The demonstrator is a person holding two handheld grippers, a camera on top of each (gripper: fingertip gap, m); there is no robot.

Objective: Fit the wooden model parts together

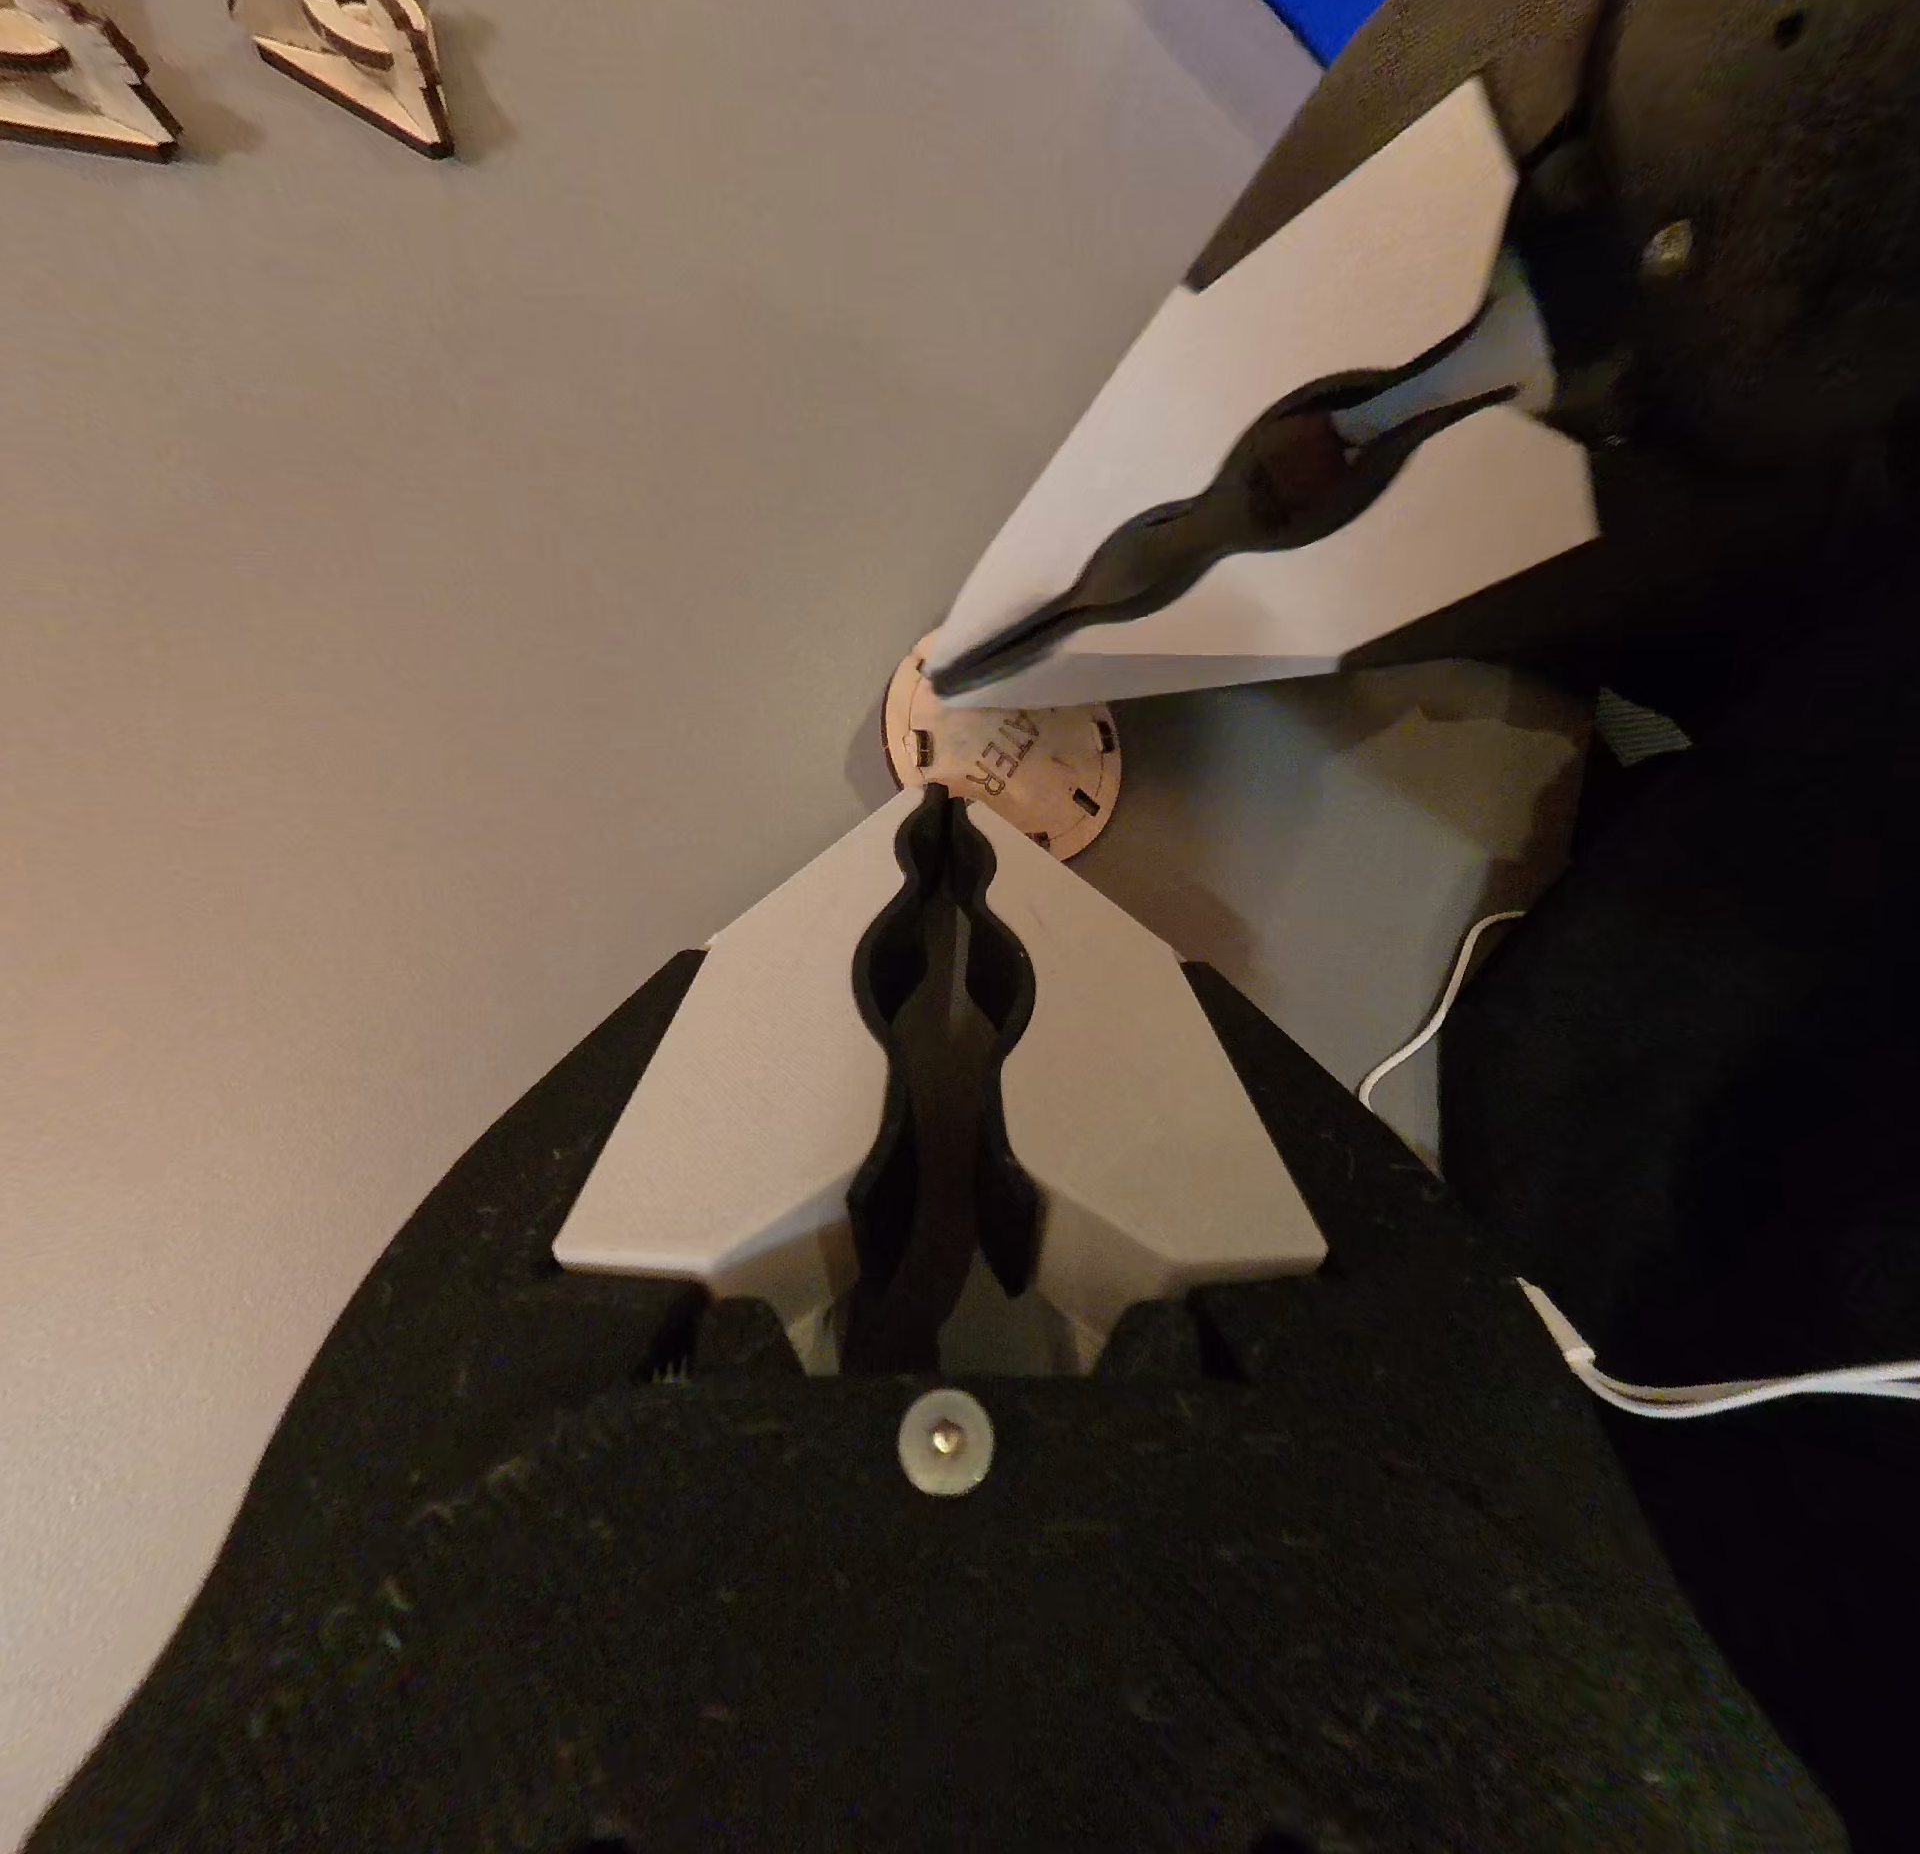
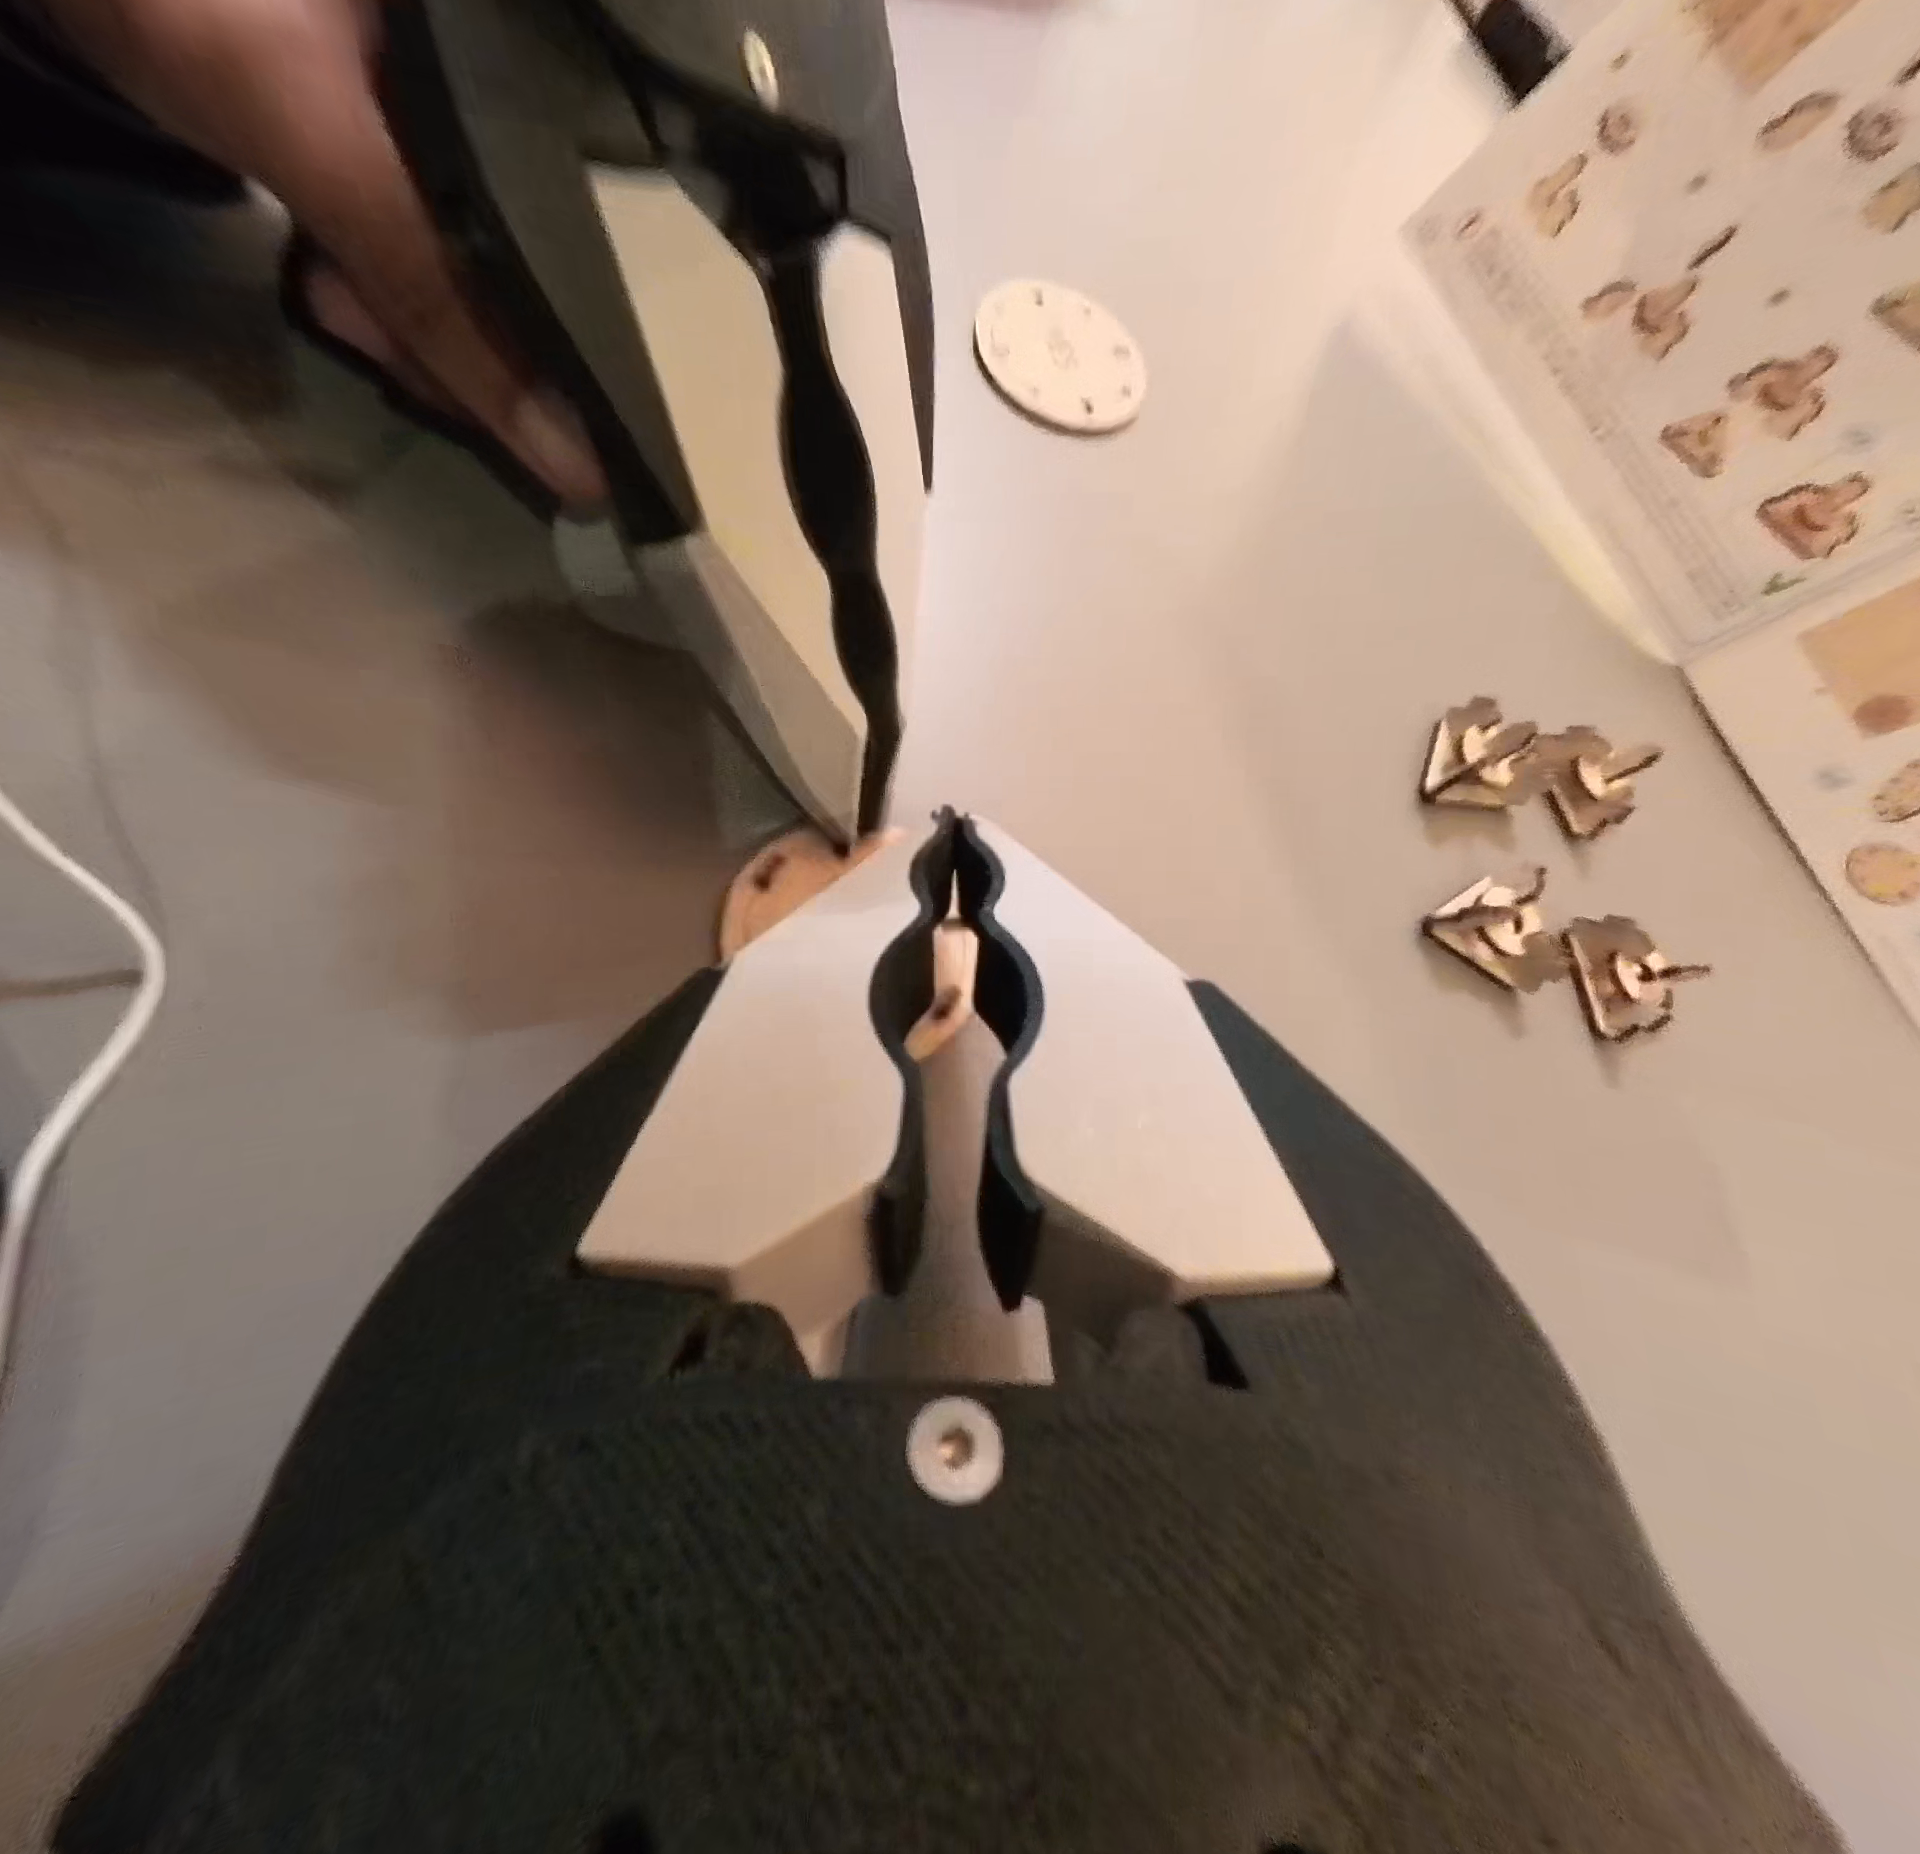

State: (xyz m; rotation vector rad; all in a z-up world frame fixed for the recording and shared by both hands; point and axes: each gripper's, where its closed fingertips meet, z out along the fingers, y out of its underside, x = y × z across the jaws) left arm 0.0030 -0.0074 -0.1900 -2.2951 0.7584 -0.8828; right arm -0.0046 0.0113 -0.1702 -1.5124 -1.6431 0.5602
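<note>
Round slotted wooden disc (image 1: pixel 1023 765), flat on table (image 1: pixel 520 557), both closed hand-held grippers' tips touching

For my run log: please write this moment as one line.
left gripper: shut, tip at wooden disc | right gripper: shut, tip over disc | table: wooden pieces, second disc

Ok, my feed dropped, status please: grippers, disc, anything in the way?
Left gripper, right gripper both shut. Tips at the wooden disc rim, on the table. Second disc, wooden models lie well clear.

I see a pale table (image 2: pixel 1195 609) bearing a disc (image 2: pixel 1060 358) upper centre, wooden pieces (image 2: pixel 1538 869) right, booklet (image 2: pixel 1714 350) upper right
</note>
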